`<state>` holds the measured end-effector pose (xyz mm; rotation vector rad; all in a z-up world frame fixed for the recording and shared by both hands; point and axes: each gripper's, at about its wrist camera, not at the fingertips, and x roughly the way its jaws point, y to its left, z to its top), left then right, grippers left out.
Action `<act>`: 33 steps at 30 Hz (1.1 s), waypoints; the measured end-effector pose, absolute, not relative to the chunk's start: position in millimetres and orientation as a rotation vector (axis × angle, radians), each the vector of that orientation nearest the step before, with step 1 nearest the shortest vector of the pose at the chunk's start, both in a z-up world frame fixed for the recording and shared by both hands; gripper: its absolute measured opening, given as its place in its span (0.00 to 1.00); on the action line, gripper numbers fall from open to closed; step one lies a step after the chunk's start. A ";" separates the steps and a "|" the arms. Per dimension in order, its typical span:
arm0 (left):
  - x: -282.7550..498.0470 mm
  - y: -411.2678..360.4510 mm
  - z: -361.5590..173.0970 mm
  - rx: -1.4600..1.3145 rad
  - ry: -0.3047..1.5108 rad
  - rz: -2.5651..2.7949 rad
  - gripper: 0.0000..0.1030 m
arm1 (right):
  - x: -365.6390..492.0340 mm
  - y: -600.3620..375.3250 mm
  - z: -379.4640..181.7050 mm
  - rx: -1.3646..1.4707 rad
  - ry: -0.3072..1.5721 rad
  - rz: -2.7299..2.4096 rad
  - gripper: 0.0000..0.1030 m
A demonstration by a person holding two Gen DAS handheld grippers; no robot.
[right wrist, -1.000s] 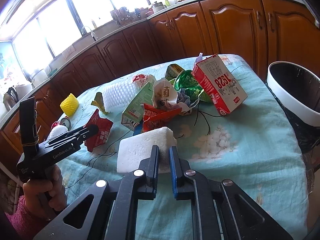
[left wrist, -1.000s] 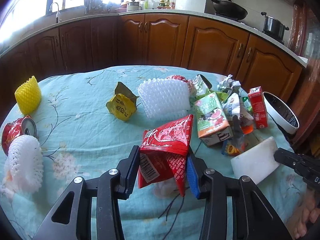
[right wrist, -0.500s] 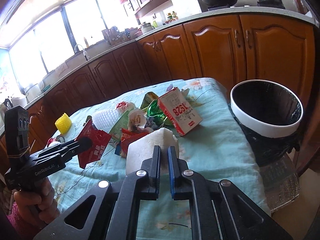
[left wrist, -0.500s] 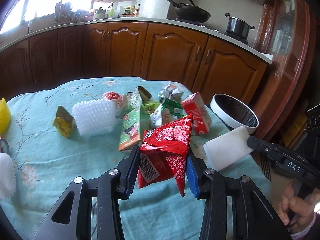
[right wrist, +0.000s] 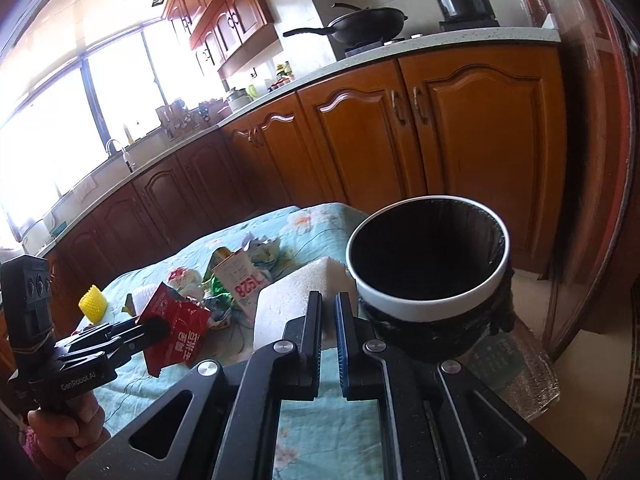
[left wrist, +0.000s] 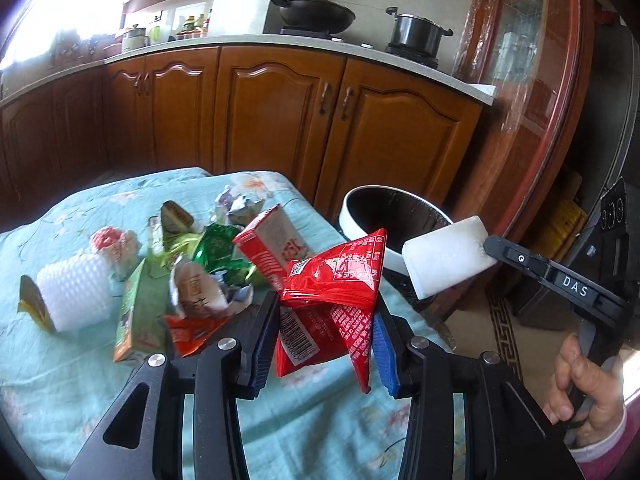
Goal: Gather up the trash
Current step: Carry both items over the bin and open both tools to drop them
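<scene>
My left gripper point(left wrist: 326, 312) is shut on a red snack wrapper point(left wrist: 336, 280) and holds it in the air above the table, just left of the bin. It also shows in the right wrist view point(right wrist: 176, 332). My right gripper point(right wrist: 328, 304) is shut on a white foam block point(right wrist: 292, 304), held beside the rim of the white bin with a black liner point(right wrist: 428, 300). The block point(left wrist: 448, 260) and the bin point(left wrist: 396, 220) also show in the left wrist view.
A heap of trash lies on the table with the teal floral cloth point(left wrist: 80, 380): a red carton point(left wrist: 272, 244), a green carton point(left wrist: 138, 312), green wrappers point(left wrist: 220, 248), white foam net point(left wrist: 74, 296), yellow foam net point(right wrist: 93, 303). Wooden cabinets point(left wrist: 280, 120) stand behind.
Both grippers have swung right toward the bin with their loads. The bin is now close in front of the right gripper; the trash heap has slid left in view.
</scene>
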<state>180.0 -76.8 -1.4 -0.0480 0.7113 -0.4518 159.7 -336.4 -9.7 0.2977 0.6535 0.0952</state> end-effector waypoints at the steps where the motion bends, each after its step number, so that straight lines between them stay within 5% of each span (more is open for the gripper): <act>1: 185.8 -83.2 -1.8 -0.038 0.714 -0.464 0.40 | 163.0 -342.9 -8.9 0.295 0.651 0.081 0.06; 28: 375.2 -239.6 -34.2 0.077 0.820 -0.613 0.43 | 261.8 -437.9 -41.9 0.230 0.769 -0.061 0.06; 33: 382.8 -256.5 -41.4 0.093 0.843 -0.598 0.55 | 272.2 -441.0 -48.2 0.219 0.784 -0.072 0.07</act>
